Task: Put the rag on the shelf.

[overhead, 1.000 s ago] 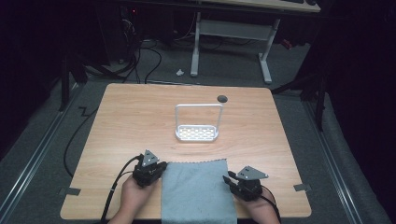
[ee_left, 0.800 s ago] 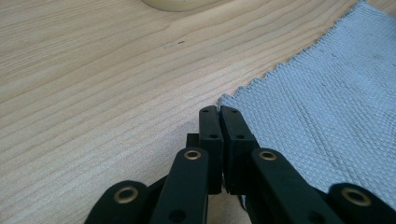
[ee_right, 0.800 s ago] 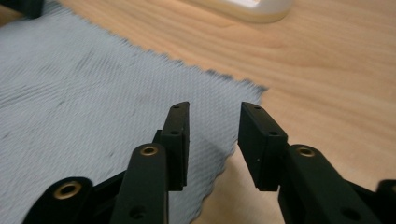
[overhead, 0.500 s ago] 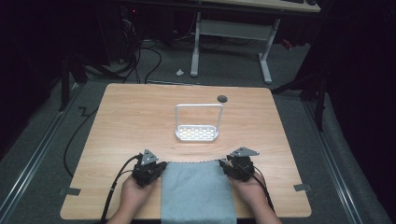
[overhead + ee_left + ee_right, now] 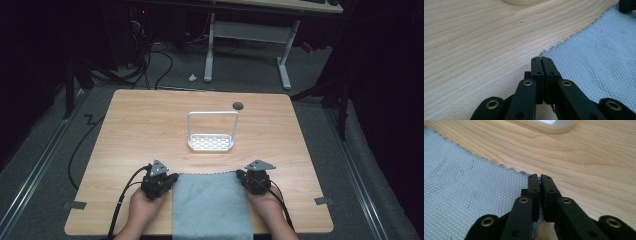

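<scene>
Low in the high view, the left gripper sits at the far left corner of a grey cloth, its jaws closed together; in the left gripper view the tips meet right at that corner, though whether cloth is pinched between them cannot be told. To the right of it in the frame, the right gripper is at the cloth's far right corner. Its jaws have just been closing, and in the right gripper view they are clamped on the cloth's zigzag edge, fabric showing between them. The cloth lies flat at the bottom centre of the frame, hanging over the near edge of the wooden table. Above it, mid-frame, stands a white rack with a tall handle. A small dark disc rests near the table's far edge.
</scene>
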`<state>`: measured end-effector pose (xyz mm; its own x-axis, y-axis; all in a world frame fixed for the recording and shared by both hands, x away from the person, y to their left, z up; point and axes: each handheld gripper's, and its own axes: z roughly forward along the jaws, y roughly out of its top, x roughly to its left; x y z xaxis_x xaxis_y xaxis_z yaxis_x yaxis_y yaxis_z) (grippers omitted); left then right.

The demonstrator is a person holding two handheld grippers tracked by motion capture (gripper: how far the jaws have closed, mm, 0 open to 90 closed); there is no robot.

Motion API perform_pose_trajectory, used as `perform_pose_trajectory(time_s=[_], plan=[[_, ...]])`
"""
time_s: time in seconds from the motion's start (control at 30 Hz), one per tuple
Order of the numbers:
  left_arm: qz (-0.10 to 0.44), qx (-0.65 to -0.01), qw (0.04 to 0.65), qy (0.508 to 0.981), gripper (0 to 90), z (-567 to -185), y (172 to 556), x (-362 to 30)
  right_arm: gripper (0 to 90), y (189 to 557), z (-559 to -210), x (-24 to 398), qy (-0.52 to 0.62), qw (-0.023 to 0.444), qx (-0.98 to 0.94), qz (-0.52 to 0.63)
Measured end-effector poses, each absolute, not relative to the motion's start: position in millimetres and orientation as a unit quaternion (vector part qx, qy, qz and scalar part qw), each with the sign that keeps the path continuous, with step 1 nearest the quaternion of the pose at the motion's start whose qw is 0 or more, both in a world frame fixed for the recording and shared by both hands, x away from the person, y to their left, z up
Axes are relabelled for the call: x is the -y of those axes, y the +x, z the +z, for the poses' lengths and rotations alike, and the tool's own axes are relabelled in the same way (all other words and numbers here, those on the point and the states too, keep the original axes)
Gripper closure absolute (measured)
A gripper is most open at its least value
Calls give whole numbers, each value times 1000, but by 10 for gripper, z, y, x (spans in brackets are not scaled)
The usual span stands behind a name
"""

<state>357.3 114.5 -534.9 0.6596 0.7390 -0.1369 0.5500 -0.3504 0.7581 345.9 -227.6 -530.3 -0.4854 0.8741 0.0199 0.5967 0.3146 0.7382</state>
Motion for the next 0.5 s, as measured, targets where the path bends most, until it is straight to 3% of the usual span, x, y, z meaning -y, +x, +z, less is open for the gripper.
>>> perform_pose_trajectory(time_s=[0.5], plan=[[133,-396,461,783,888,-5257,3480,-1238,891,3211,-5136,2298,442,241,-762,409]])
